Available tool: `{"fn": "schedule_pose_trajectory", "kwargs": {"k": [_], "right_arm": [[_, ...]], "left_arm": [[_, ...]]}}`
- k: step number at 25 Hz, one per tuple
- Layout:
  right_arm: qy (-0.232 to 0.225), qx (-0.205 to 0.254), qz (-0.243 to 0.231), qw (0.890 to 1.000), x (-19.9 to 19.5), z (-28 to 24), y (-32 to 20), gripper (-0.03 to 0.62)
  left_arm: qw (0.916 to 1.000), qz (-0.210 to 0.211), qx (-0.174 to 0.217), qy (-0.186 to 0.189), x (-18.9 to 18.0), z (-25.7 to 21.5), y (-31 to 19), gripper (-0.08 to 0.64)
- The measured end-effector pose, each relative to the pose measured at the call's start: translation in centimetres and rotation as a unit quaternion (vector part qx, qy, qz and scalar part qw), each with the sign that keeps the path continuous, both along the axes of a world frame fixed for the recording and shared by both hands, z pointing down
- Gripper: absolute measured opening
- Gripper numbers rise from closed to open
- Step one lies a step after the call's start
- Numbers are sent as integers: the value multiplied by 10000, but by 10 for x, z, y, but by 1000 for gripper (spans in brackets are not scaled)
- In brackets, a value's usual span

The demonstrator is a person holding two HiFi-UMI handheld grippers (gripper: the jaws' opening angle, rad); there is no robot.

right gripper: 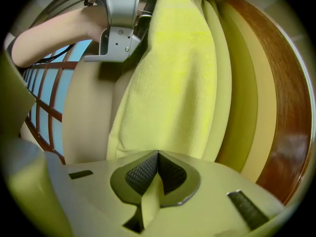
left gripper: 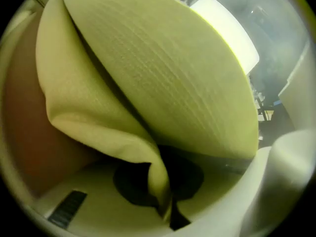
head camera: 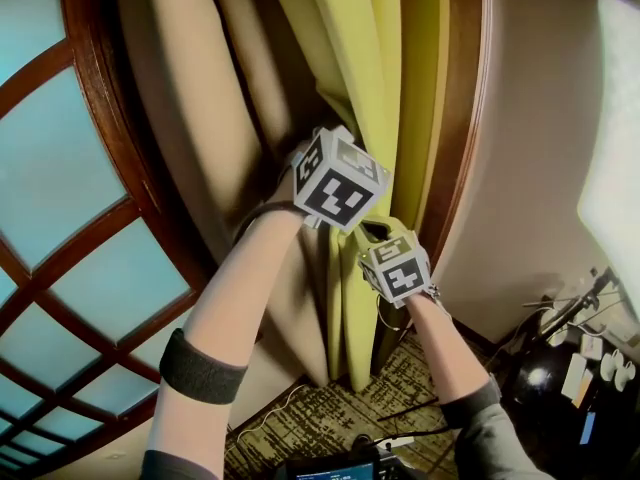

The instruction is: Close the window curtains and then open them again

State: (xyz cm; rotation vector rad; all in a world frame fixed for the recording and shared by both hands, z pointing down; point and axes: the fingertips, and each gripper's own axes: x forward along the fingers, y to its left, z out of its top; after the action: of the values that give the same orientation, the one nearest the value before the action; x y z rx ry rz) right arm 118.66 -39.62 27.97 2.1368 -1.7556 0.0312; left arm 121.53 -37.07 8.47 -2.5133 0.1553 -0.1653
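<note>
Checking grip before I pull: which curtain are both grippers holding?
The yellow curtain: a fold is pinched in the left gripper and in the right gripper. The beige curtain hangs ungripped beside it.

You hold two grippers, the left gripper point(left gripper: 163, 191) and the right gripper point(right gripper: 158, 162), with two marker cubes: the left cube point(head camera: 338, 180) and the right cube point(head camera: 396, 266). You face one yellow-green curtain point(head camera: 375, 58), one beige drape point(head camera: 200, 118) and one window point(head camera: 50, 158). You wear one dark armband point(head camera: 200, 366).

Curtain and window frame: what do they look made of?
Curtain: yellow-green woven cloth, matte; a fine ribbed weave and soft folds show. Window frame: probably dark reddish wood under a glossy varnish, judging by the sheen along its curved bars.
</note>
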Motion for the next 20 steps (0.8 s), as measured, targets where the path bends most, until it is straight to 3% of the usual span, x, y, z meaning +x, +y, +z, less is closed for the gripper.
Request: {"fn": "schedule_pose_trajectory", "kwargs": {"k": [5,10,11,14,17,20], "right_arm": [[-99,180,-173,9996,-7,11,-6,14],[-207,420,-266,9985,-22,13,-8,14],[-224,456,-235,9984,-27,13,-7,14],[-292,426,-163,9985,-52,22,3,14],[-231,331,-73,9992,-79,29,16,14],[-227,319,37,9992,-111,33,31,14]], "left_arm": [[9990,-246,-209,320,-22,2,-11,0],[9963,-727,193,415,-59,13,-25,7],[9951,-860,250,430,-71,17,-29,13],[9934,-1094,98,318,-113,40,-30,126],[9917,-1207,-179,405,-160,55,-23,133],[9904,-1313,-145,413,-211,67,-11,138]]}}
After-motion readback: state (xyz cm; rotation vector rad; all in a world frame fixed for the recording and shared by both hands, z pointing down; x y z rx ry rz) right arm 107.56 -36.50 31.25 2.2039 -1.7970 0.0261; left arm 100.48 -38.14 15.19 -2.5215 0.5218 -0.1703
